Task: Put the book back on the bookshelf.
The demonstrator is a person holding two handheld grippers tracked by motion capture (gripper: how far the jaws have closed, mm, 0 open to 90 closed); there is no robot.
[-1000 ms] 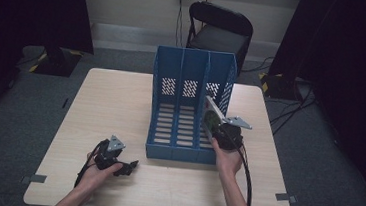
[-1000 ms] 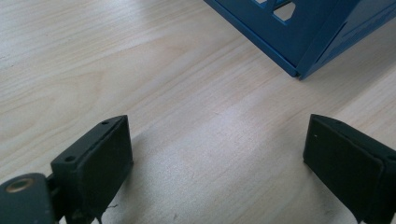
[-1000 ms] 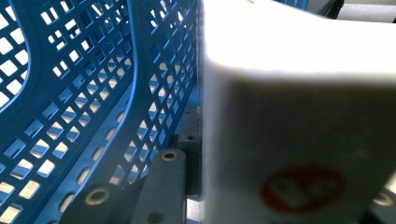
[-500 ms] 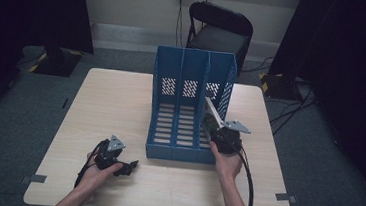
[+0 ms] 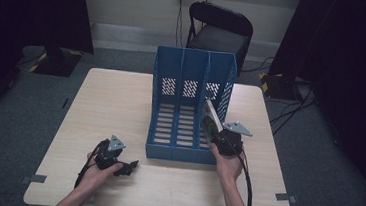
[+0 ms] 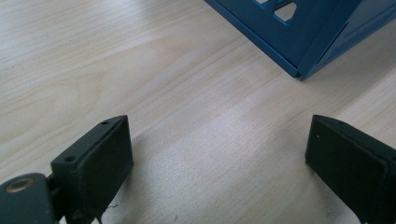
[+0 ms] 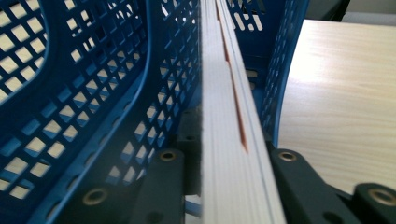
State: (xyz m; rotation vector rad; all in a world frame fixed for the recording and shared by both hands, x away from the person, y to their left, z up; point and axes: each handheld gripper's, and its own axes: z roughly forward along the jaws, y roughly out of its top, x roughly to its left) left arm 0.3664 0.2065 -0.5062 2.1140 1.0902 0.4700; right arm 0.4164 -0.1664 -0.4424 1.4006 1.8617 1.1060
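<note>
A blue three-slot file rack stands on the wooden table, its open side towards me. A thin white-edged book leans in the rack's right slot, tilted left at the top. My right gripper is shut on the book's near edge. In the right gripper view the book runs up between the two black jaws, beside the rack's perforated divider. The jaws have just been opening a little, with the book still between them. My left gripper rests open on the table left of the rack, and nothing lies between its jaws.
The rack's near corner lies ahead of the left gripper. A black folding chair stands behind the table's far edge. Bare tabletop lies to the left of the rack and along the front edge. Dark curtains flank the room.
The right gripper and the book have dropped slightly lower into the right slot. The left hand has stayed still.
</note>
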